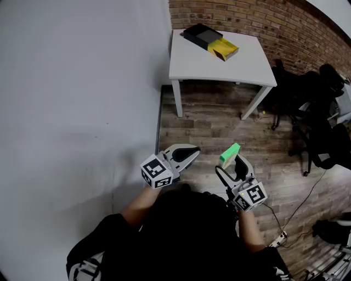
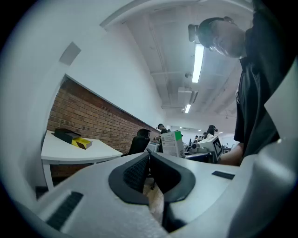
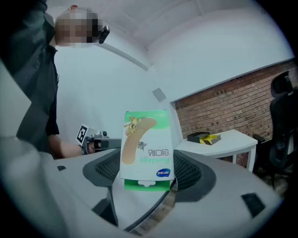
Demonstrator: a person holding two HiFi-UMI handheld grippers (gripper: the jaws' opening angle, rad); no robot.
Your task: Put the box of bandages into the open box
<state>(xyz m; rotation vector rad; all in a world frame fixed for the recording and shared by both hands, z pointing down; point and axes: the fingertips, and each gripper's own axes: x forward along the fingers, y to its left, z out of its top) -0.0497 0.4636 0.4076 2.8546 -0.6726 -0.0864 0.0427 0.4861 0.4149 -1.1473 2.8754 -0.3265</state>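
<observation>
Over wooden floor (image 1: 219, 126), right tongs (image 1: 233, 164) apparently grip bandage box (image 1: 230, 153).

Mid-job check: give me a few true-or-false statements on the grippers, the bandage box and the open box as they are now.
The right gripper holds the box of bandages. True.
The box of bandages lies in the open box. False: it is in the jaws, short of the white table.
The left gripper is shut and empty. True.
The open box stands on the floor. False: it sits on the white table by the brick wall.
</observation>
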